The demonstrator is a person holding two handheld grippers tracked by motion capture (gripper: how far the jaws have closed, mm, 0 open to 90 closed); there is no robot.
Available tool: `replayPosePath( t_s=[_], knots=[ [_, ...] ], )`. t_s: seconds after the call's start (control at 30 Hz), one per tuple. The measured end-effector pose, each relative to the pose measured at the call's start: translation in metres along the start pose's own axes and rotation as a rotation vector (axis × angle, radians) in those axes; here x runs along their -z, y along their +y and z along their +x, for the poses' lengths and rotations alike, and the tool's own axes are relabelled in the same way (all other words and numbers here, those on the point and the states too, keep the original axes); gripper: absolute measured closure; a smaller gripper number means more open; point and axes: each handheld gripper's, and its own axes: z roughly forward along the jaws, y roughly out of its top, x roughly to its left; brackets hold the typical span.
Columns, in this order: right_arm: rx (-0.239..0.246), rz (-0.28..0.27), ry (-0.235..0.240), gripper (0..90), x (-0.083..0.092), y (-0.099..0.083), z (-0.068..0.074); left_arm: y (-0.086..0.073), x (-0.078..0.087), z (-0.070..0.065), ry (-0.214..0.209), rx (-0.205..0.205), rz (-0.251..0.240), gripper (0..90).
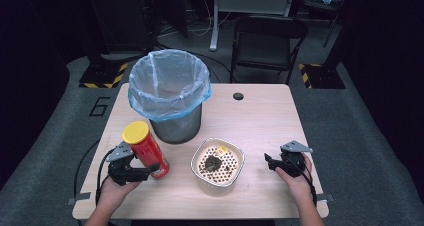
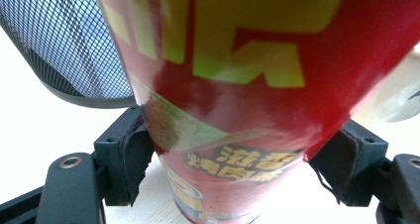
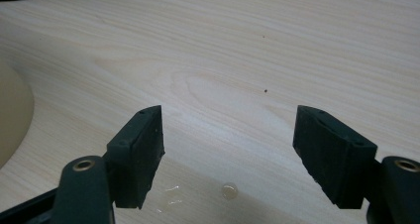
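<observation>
We had the red can (image 1: 149, 152) with the yellow lid pinched in our left claw (image 1: 145, 173), low down near its bottom. The black pads (image 2: 136, 154) pressed on both sides of it. The can leaned, with its lid tipped up and away from us, toward the bin (image 1: 170, 93) with the blue bag. The bin stood just behind the can, so our left hand was the near one for it. Our right claw (image 1: 272, 163) sat over the bare table (image 1: 265, 121), gaping wide, gripping nothing. The white bowl (image 1: 218, 166) with the holey tray lay between our hands.
</observation>
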Motion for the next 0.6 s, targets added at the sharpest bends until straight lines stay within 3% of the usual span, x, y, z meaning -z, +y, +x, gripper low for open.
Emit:
replayPosePath(
  t_s=[0.27,0.4,0.6],
  knots=[
    [-0.031,0.005,0.0,27.3,-0.002,-0.005,-0.004,0.013,0.0,-0.004,0.0,-0.026,0.056,23.1],
    [-0.03,0.006,-0.003,27.3,-0.002,-0.005,-0.005,0.024,0.003,-0.009,-0.001,-0.032,0.052,23.1],
    [-0.031,0.018,-0.009,27.3,-0.004,-0.009,-0.006,0.05,0.014,-0.018,0.0,-0.072,0.076,23.1]
  ],
)
